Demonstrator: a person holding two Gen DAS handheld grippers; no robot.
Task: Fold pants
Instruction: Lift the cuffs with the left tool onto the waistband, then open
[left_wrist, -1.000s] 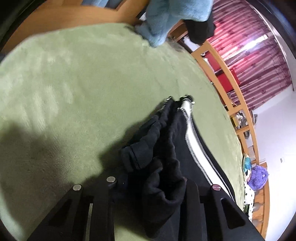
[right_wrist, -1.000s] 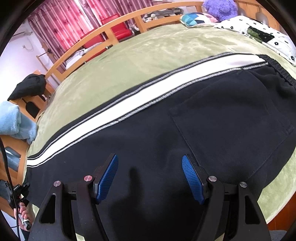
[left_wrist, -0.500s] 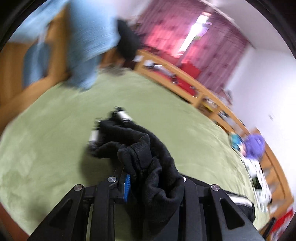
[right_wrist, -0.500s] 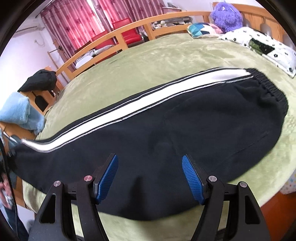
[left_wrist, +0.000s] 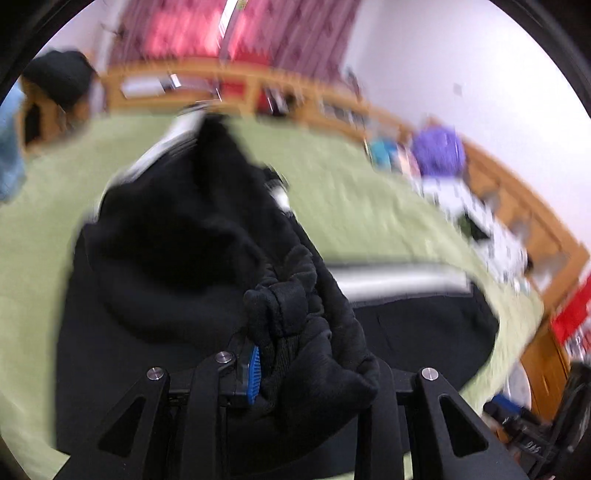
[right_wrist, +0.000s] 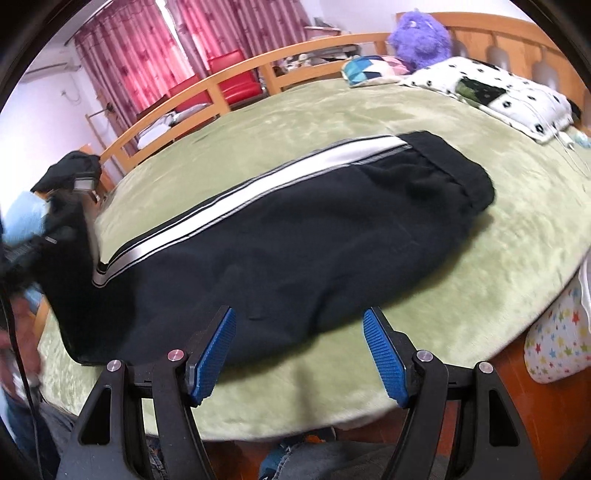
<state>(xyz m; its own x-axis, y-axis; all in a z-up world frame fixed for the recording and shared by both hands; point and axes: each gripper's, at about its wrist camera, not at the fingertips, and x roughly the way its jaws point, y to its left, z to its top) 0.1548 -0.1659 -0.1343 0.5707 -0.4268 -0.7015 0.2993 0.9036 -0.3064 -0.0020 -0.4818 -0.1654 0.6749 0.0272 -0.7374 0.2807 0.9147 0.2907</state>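
Currently the left gripper, clamped on the pants cuffs, is carrying them over mid-frame; right gripper gaping, empty. First fold unfinished.

A home bedroom, seemingly: a green blanket is covering a wooden-railed bed, pillows and a purple plush toy are lying by red curtains.

Open green blanket around the pants — spotted pillow and wooden rail bound the far edge.
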